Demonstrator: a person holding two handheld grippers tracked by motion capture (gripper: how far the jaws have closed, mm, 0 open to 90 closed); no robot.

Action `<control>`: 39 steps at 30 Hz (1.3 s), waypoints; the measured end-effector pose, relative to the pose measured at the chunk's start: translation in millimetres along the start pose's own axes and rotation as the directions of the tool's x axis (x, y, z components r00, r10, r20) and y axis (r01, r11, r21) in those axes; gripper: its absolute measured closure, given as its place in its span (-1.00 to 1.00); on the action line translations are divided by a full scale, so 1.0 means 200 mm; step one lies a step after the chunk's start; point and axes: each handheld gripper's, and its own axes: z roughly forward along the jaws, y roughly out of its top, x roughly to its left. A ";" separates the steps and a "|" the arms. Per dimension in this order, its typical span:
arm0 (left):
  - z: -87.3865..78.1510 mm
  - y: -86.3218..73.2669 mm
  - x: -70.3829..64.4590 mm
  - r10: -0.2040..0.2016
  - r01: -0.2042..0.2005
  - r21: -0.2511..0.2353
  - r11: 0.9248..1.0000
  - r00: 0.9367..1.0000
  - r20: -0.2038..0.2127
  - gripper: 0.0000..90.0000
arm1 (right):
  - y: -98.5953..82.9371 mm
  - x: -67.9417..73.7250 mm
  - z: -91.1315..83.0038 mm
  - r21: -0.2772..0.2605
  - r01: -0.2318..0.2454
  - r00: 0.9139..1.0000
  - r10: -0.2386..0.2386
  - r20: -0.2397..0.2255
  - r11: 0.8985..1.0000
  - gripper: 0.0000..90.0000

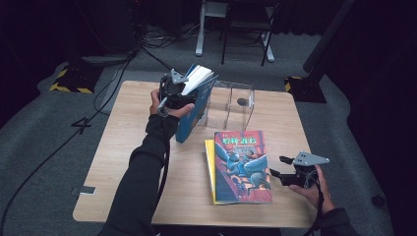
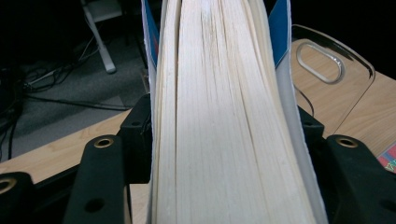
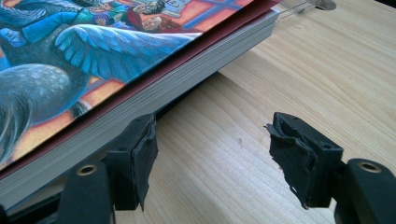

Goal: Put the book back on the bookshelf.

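A thick blue book (image 1: 196,101) stands tilted on the table's far middle, lower corner on the wood. My left gripper (image 1: 176,94) is shut on it near its top; the left gripper view looks down its cream page edges (image 2: 224,121) between blue covers, both jaws pressed against it. A second book with a colourful illustrated cover (image 1: 242,164) lies flat on a yellow book (image 1: 210,167) near the front. My right gripper (image 1: 276,167) is open just right of that stack; in the right gripper view the illustrated book (image 3: 93,60) lies left of the jaws, bare wood between them.
A clear acrylic book holder (image 1: 239,98) stands behind the blue book; its slotted plate (image 2: 327,63) shows in the left gripper view. The wooden table (image 1: 123,162) ends close behind the holder. Stands, cables and a chair sit on the grey floor beyond.
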 end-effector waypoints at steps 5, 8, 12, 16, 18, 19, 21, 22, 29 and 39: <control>0.00 0.01 -0.01 0.030 -0.029 0.044 0.999 1.000 -0.009 0.20 | 0.00 0.00 0.00 0.003 -0.004 1.000 0.004 -0.001 1.000 -0.25; 0.00 0.02 -0.04 0.053 -0.052 0.048 0.997 0.998 -0.018 0.29 | 0.00 0.00 0.01 0.007 -0.005 1.000 0.005 -0.007 1.000 -0.25; 0.01 0.02 -0.07 0.049 -0.048 0.032 0.998 0.998 -0.038 0.32 | 0.00 0.00 0.01 0.008 -0.007 1.000 0.007 -0.011 1.000 -0.24; 0.03 0.04 -0.08 0.034 -0.032 0.028 0.999 0.997 -0.070 0.33 | 0.00 0.00 0.01 0.008 -0.009 1.000 0.009 -0.012 1.000 -0.23; 0.05 0.06 -0.09 0.028 -0.025 0.034 0.999 0.996 -0.086 0.33 | 0.00 0.00 0.00 0.004 -0.010 1.000 0.010 -0.010 1.000 -0.22; 0.05 0.06 -0.09 0.028 -0.025 0.034 0.999 0.996 -0.086 0.33 | 0.00 0.00 0.00 0.004 -0.010 1.000 0.010 -0.010 1.000 -0.22; 0.07 0.09 -0.10 0.027 -0.022 0.047 0.999 0.994 -0.108 0.33 | 0.00 -0.01 0.01 0.005 -0.012 1.000 0.012 -0.010 1.000 -0.22; 0.08 0.10 -0.11 0.021 -0.016 0.047 0.999 0.993 -0.113 0.33 | 0.00 -0.01 0.01 0.007 -0.014 1.000 0.014 -0.009 1.000 -0.22; 0.13 0.20 -0.13 0.042 -0.034 0.051 0.998 0.985 -0.167 0.33 | 0.00 -0.01 0.00 0.001 -0.013 1.000 0.013 -0.004 1.000 -0.17; 0.24 0.27 -0.16 0.042 -0.036 0.028 0.999 0.973 -0.227 0.33 | 0.01 -0.01 0.00 -0.014 -0.015 1.000 0.015 0.011 1.000 -0.18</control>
